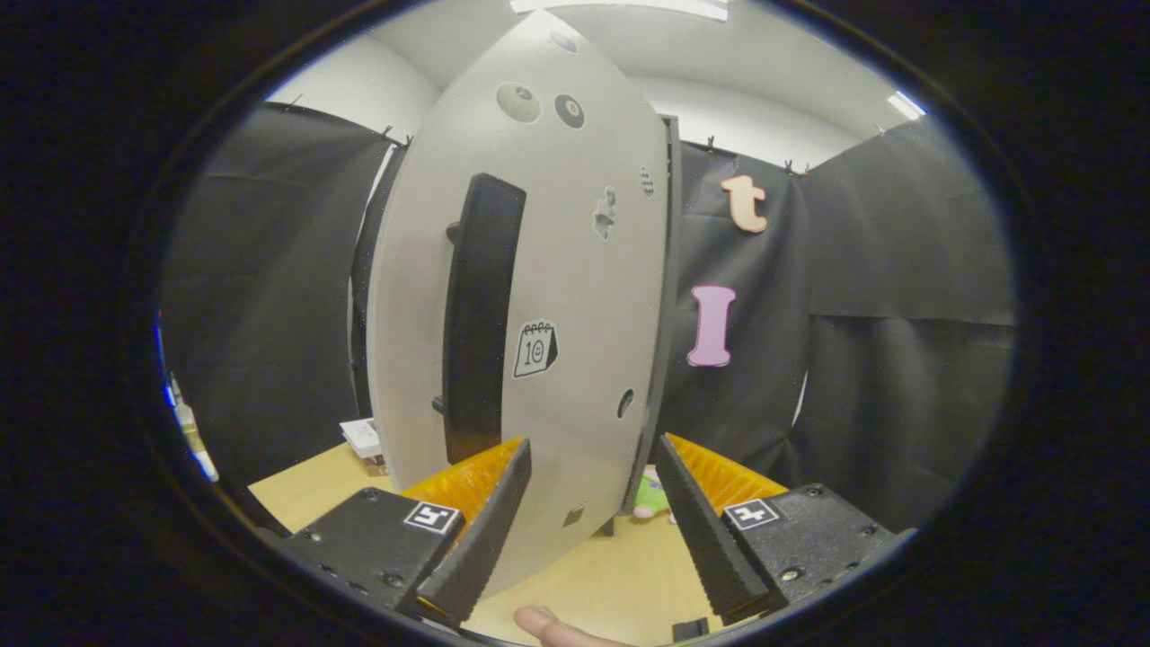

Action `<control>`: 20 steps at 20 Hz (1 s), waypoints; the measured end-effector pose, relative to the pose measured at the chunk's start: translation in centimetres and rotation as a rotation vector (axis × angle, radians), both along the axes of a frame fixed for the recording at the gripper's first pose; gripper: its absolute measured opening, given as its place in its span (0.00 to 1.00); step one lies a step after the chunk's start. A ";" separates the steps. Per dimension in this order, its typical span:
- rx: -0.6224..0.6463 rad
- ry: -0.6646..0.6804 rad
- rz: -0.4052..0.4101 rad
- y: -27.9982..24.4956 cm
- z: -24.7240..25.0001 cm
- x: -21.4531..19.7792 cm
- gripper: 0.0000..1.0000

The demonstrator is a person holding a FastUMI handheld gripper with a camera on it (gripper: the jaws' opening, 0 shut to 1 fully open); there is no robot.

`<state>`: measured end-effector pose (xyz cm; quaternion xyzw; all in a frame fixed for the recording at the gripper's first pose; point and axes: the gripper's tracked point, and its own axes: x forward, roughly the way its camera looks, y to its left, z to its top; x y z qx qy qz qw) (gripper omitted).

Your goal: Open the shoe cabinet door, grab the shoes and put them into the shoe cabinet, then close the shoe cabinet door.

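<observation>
Cabinet door (575,296) stands just ahead of the spread fingers (593,454), untouched.

Handheld two-finger gripper (593,503) with ribbed fingers and tagged carriages

Each finger (490,526) bears a toothed inner face; behind each sits a dark, speckled block with screws and a square black-and-white marker (432,517); a bare fingertip (539,622) shows beneath the fingers.

On the pale cabinet door (575,296), at about four o'clock from the middle of its dark upright handle (478,314), sits a small calendar sticker (535,349) bearing the number 10, and nothing else legible appears on the door or nearby.
</observation>
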<state>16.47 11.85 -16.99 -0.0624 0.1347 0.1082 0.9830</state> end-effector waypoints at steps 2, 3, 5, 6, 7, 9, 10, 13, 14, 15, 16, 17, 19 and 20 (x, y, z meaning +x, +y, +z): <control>0.063 0.045 0.092 4.5 -1.2 0.6 0.94; 0.092 0.056 0.111 6.2 -1.6 1.1 0.94; 0.110 0.059 0.116 7.9 -2.1 2.6 0.95; 0.108 0.062 0.112 8.5 -2.7 3.0 0.95; 0.110 0.062 0.106 9.0 -3.2 3.4 0.95; 0.117 0.069 0.109 10.0 -4.1 3.4 0.96; 0.127 0.079 0.120 10.5 -4.6 3.2 0.96; 0.137 0.086 0.129 10.4 -4.6 2.5 0.95; 0.136 0.076 0.121 10.2 -4.3 2.1 0.96; 0.130 0.064 0.109 9.8 -4.0 1.9 0.95; 0.121 0.045 0.085 9.1 -3.6 1.5 0.95; 0.122 0.025 0.070 8.7 -3.1 1.0 0.95; 0.133 0.028 0.044 7.9 -3.3 -0.5 0.95; 0.149 0.029 0.031 7.5 -3.3 -1.4 0.95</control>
